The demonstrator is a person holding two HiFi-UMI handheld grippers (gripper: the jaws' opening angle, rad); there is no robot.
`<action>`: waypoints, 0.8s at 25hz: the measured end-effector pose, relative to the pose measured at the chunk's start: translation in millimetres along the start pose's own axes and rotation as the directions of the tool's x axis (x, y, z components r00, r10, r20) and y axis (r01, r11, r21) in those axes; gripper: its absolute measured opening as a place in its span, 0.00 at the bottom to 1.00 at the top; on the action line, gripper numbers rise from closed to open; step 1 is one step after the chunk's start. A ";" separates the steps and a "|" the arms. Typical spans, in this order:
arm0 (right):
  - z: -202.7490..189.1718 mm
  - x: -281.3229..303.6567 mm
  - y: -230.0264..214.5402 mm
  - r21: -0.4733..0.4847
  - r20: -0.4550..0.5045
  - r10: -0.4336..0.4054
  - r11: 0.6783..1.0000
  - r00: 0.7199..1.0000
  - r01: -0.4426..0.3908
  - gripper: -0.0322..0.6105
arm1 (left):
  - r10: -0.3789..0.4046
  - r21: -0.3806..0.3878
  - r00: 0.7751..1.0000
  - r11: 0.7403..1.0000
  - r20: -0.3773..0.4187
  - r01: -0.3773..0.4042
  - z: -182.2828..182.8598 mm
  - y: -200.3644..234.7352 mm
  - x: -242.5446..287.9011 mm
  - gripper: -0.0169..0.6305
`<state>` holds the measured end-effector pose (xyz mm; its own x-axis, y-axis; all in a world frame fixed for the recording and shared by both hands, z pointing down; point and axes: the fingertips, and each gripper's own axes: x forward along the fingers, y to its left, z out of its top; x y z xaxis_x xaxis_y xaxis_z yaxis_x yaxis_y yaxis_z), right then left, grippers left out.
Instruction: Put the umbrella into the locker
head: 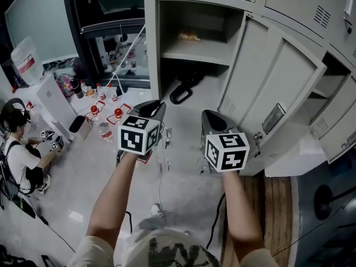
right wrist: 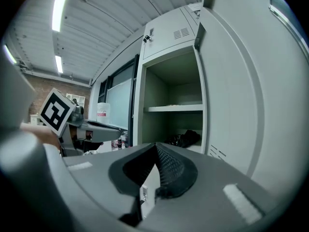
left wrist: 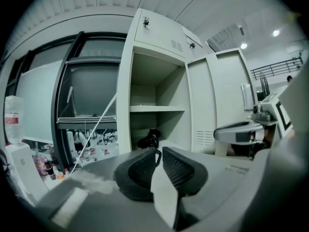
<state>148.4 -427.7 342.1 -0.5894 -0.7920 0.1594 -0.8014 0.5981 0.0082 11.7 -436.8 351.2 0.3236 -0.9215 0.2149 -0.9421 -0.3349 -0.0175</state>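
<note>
Black umbrella [head: 183, 88] is lying in the lower bay of the locker [head: 151, 49], well ahead of both jaws, the left gripper [left wrist: 159, 152] showing a narrow empty gap and the right gripper [right wrist: 155, 148] closed on nothing; placement is looking done, so worth checking the handle is clearing the sill.

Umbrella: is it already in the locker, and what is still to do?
Done: the umbrella lies in the locker, under the shelf. In hand: nothing; the left claw and right claw are empty, outside the locker. Left: perhaps only closing the door, which stands open.
</note>
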 end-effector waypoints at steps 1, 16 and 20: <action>0.5 -1.4 1.5 -0.003 0.001 0.002 1.000 1.000 -0.002 0.05 | 0.000 0.001 1.000 1.000 0.001 0.000 -0.7 -1.3 -2.9 0.09; 7.8 -9.1 5.5 -0.013 0.023 0.023 1.000 0.999 -0.023 0.05 | 0.020 -0.028 1.000 0.999 0.014 -0.019 2.1 0.7 -18.7 0.04; 7.3 -8.8 5.7 -0.013 0.023 0.024 1.000 0.999 -0.024 0.05 | 0.026 -0.035 1.000 0.999 0.011 -0.026 0.7 1.9 -19.2 0.04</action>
<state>148.3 -418.2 333.5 -0.6105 -0.7801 0.1369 -0.7858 0.6182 0.0176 3.7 -419.9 346.4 0.2996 -0.9321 0.2037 -0.9527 -0.3037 0.0113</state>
